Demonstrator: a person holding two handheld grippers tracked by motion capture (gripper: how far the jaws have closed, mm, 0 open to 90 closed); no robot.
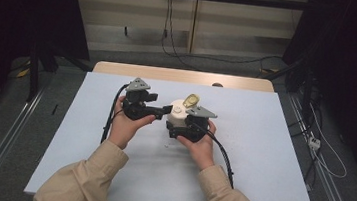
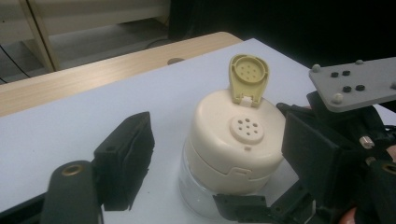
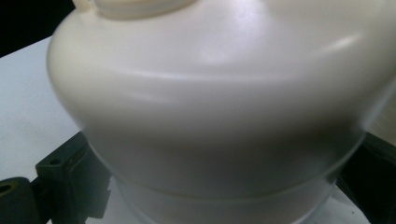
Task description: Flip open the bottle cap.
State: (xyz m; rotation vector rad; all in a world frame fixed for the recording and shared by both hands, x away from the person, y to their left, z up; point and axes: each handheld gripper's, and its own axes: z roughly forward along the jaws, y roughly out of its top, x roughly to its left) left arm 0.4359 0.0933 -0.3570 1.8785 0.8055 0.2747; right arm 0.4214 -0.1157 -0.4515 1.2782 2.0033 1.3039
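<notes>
Right gripper [image 1: 180, 123] clamps the jar [image 2: 233, 140] mid-table [image 1: 271, 155]; flip lid [image 2: 249, 77] upright.

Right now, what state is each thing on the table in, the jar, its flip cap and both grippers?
jar: upright on the table, cream lid on.
flip cap: open, standing up, shaker holes uncovered.
left gripper: open, beside the jar, holding nothing.
right gripper: clamped around the jar.

jars: 1 [image 1: 181, 115] (flip lid up) | grippers: 2 | tables: 1 [image 1: 263, 139]
</notes>
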